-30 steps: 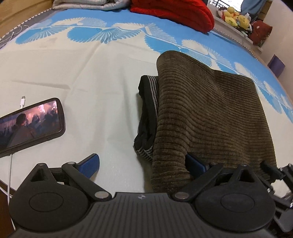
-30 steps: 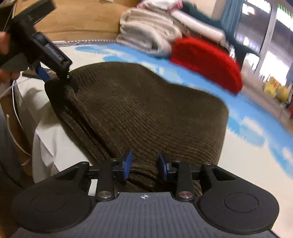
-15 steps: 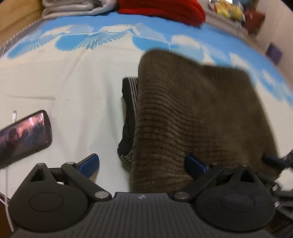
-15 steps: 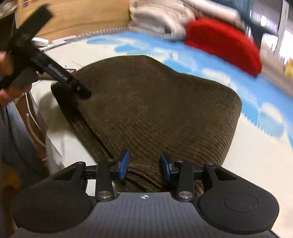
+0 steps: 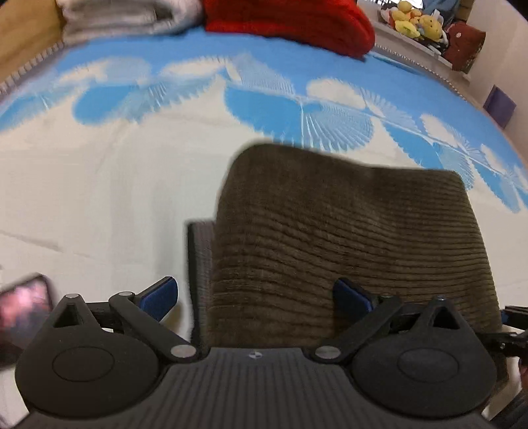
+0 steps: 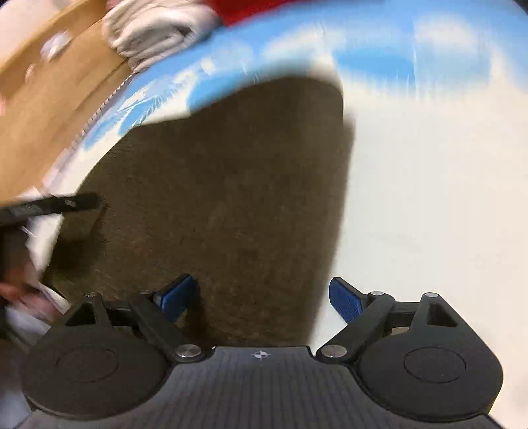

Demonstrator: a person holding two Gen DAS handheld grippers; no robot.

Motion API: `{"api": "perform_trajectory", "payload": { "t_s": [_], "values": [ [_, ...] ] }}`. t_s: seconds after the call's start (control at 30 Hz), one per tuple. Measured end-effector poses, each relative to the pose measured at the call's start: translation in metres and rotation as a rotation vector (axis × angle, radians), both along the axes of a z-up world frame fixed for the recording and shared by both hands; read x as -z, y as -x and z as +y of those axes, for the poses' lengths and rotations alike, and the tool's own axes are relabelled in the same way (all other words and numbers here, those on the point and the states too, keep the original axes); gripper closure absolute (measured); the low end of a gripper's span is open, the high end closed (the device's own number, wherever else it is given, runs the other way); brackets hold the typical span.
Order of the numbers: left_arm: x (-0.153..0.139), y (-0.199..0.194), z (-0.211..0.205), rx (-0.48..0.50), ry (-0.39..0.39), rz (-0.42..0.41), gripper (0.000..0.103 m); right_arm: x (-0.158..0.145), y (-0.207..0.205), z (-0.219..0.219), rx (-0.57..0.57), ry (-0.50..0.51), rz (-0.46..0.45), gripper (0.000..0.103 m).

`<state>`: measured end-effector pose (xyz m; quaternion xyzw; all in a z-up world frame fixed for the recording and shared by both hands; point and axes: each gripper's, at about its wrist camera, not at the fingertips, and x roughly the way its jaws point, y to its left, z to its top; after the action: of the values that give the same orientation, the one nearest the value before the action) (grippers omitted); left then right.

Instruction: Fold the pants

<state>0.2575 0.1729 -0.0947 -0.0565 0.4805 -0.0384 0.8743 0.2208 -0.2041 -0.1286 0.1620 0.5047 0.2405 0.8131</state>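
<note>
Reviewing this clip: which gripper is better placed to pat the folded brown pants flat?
Probably left. The left gripper hangs open over the pants; the right gripper, jaws opening, straddles only their edge.

The bed (image 5: 115, 204), sheeted cream with blue fan prints, carries folded brown corduroy pants (image 5: 356, 237) just ahead of the left tongs (image 5: 255, 298), a phone (image 5: 23, 307) to their left, and a red blanket (image 5: 290, 19) and grey folded blanket (image 5: 132, 16) far ahead.
</note>
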Motion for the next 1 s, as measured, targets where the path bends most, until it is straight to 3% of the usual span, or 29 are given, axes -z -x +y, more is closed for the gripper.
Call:
{"api": "perform_trajectory", "payload": {
  "t_s": [0.07, 0.2, 0.43, 1.0],
  "values": [
    [0.003, -0.004, 0.003, -0.005, 0.043, 0.019, 0.000, -0.003, -0.003, 0.013, -0.061, 0.026, -0.029, 0.006],
    [0.004, -0.010, 0.001, 0.024, 0.026, 0.020, 0.000, 0.000, -0.007, 0.027, -0.105, 0.077, -0.075, 0.004],
    [0.007, -0.012, 0.006, 0.031, 0.061, 0.039, 0.000, -0.005, -0.015, 0.030, -0.064, 0.048, -0.040, 0.003],
    [0.008, -0.015, 0.006, 0.032, 0.060, 0.044, 0.000, -0.003, -0.019, 0.043, -0.064, 0.065, -0.050, 0.003]
  ]
}}
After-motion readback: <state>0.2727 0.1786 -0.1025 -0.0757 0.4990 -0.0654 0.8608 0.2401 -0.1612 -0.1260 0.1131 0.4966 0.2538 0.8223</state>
